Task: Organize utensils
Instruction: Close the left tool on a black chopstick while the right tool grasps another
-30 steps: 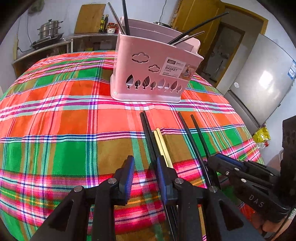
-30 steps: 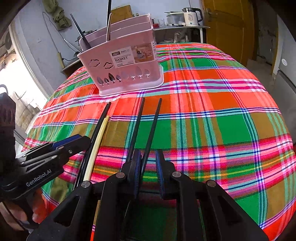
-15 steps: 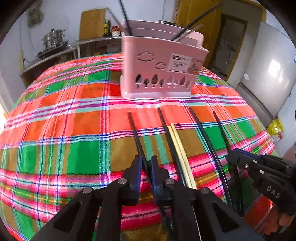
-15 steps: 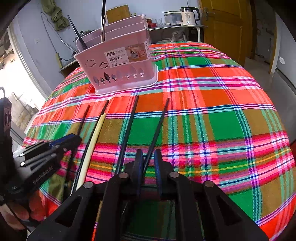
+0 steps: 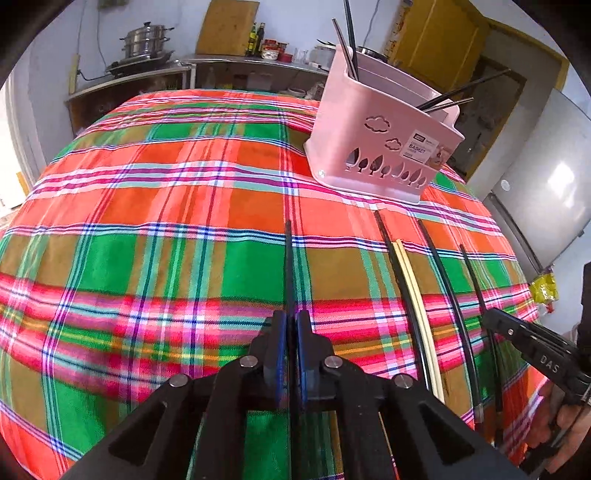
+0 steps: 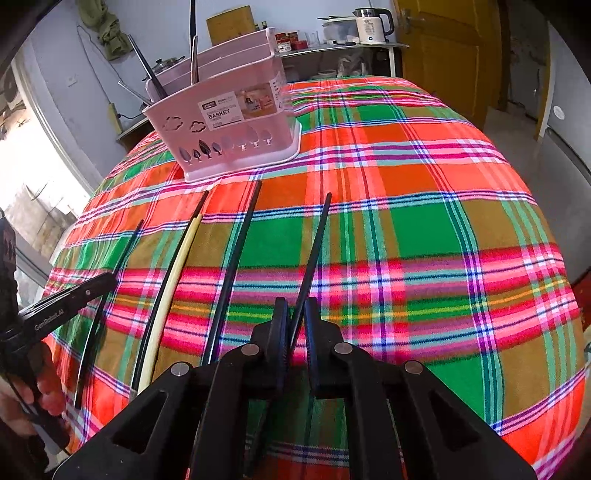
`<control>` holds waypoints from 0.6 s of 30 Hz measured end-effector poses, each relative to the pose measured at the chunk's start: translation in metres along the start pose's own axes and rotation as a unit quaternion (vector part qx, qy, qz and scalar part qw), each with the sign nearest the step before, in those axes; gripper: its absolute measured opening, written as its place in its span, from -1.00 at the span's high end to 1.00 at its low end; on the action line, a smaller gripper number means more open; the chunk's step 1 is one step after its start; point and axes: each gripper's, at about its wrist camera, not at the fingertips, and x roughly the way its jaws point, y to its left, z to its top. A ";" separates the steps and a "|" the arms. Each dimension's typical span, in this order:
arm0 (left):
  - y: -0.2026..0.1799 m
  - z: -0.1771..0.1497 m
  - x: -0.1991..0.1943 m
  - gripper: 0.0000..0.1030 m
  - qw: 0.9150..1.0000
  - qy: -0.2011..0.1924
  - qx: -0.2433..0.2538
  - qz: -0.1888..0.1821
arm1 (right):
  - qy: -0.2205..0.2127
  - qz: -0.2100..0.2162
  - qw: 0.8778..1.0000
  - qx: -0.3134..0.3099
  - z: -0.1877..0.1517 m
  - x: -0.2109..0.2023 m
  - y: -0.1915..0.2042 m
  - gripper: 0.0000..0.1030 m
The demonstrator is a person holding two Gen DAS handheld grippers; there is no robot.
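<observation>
Left gripper [image 5: 289, 325] fingers pinch one black chopstick [image 5: 288, 258]; right gripper [image 6: 295, 317] fingers pinch another [image 6: 314, 251]. Only right view shows kettle [image 6: 371, 23]; left shows steamer pot [image 5: 146, 38].

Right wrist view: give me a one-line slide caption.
Right gripper shut on a black chopstick, three more chopsticks lying on the plaid tablecloth before the pink plastic utensil basket.

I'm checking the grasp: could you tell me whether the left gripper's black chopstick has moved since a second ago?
Yes. The black chopstick has shifted left, away from the cream chopstick it lay beside, clamped in the left gripper.
</observation>
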 end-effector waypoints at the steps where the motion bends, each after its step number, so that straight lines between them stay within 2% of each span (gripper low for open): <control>1: 0.000 0.003 0.001 0.89 1.000 0.001 0.003 -0.001 | -0.002 0.000 1.000 -0.001 0.002 0.000 0.001 0.82; 9: 0.000 0.024 0.017 0.85 0.999 0.026 0.012 -0.020 | 0.010 -0.006 1.000 0.004 0.024 0.016 -0.001 0.81; 18: -0.013 0.038 0.029 0.85 0.997 0.045 0.063 0.001 | 0.025 -0.004 1.000 0.012 0.040 0.029 -0.004 0.81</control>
